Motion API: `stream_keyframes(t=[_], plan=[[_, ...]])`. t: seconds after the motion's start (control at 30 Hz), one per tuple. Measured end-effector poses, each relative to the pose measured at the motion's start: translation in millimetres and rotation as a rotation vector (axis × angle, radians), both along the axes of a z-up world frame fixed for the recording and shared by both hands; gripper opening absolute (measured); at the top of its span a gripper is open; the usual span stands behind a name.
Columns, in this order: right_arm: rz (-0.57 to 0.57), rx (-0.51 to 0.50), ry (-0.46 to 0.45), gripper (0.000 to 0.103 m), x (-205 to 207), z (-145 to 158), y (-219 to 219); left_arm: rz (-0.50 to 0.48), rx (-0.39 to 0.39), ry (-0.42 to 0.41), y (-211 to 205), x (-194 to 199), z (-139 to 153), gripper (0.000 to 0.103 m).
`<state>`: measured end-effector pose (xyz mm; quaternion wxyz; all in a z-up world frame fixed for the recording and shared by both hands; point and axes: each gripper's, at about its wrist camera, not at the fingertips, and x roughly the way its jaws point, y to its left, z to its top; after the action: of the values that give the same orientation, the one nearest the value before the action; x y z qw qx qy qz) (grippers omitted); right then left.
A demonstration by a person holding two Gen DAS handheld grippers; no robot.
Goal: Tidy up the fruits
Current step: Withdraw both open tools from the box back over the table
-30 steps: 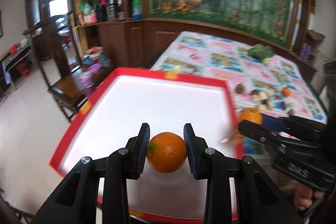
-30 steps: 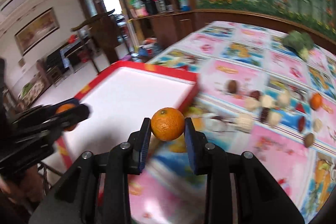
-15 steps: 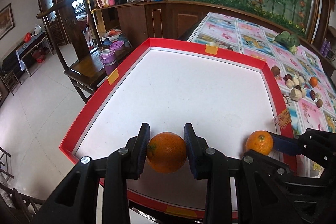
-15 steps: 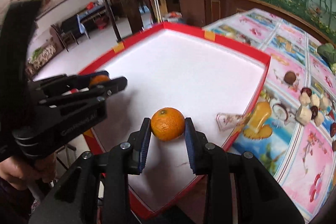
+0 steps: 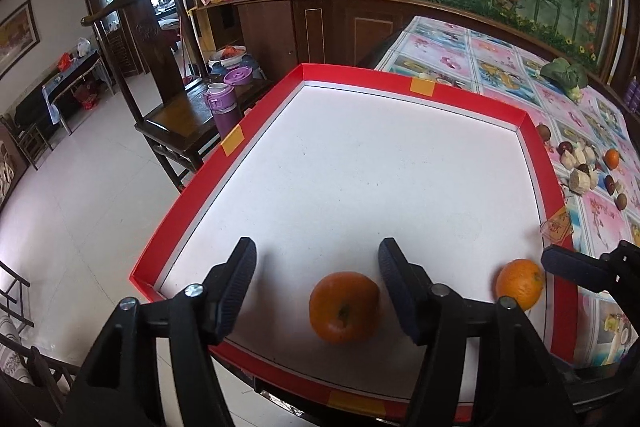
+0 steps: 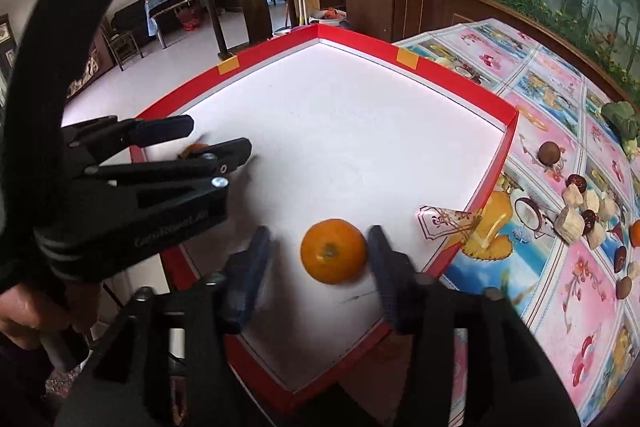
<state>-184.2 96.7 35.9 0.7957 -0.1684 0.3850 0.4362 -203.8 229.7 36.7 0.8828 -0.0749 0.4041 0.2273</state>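
Note:
A red-rimmed white tray (image 5: 424, 89) lies at the table's left end; it also shows in the right wrist view (image 6: 408, 61). My left gripper (image 5: 318, 277) is open over the tray's near edge. One orange (image 5: 345, 306) rests on the tray floor between its fingers, close to the right finger. My right gripper (image 6: 320, 257) is open too, with a second orange (image 6: 334, 251) lying on the tray between its fingers. That second orange shows in the left wrist view (image 5: 519, 283) at the tray's near right corner. The left gripper shows in the right wrist view (image 6: 192, 147), partly hiding the first orange (image 6: 194, 149).
On the flowered tablecloth (image 6: 576, 267) right of the tray lie several small fruits and pale pieces (image 6: 580, 215), a small orange (image 5: 611, 158), a brown round fruit (image 6: 548, 151) and a leafy green vegetable (image 5: 564, 74). A wooden chair (image 5: 176, 115) with a purple flask (image 5: 222, 105) stands left of the tray.
Both grippers have opened and let go of their oranges, which now rest on the tray floor. Both grippers sit lower over the tray's near edge.

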Motion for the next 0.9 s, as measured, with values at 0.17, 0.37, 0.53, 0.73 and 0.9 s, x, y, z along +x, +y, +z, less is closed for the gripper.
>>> stream_keyframes(t=[0.17, 0.37, 0.53, 0.73, 0.9], plan=[[0.003, 0.144, -0.026, 0.067, 1.7, 16.9, -30.9, 0.012, 0.043, -0.052, -7.0, -3.4, 15.0, 0.068], [-0.139, 0.181, -0.066, 0.067, 30.0, 21.8, -84.8, -0.049, 0.082, -0.122, -32.4, 0.4, 35.1, 0.076], [-0.322, 0.168, -0.053, 0.067, 64.5, 12.9, -145.3, -0.179, 0.097, -0.14, -71.9, 15.0, 46.2, 0.077], [-0.521, 0.175, 0.004, 0.067, 99.5, 3.2, -220.5, -0.356, 0.065, -0.127, -125.0, 41.2, 48.7, 0.077], [-0.583, 0.126, 0.021, 0.062, 122.0, 0.1, -248.7, -0.443, 0.047, -0.071, -160.1, 69.7, 37.3, 0.078]])
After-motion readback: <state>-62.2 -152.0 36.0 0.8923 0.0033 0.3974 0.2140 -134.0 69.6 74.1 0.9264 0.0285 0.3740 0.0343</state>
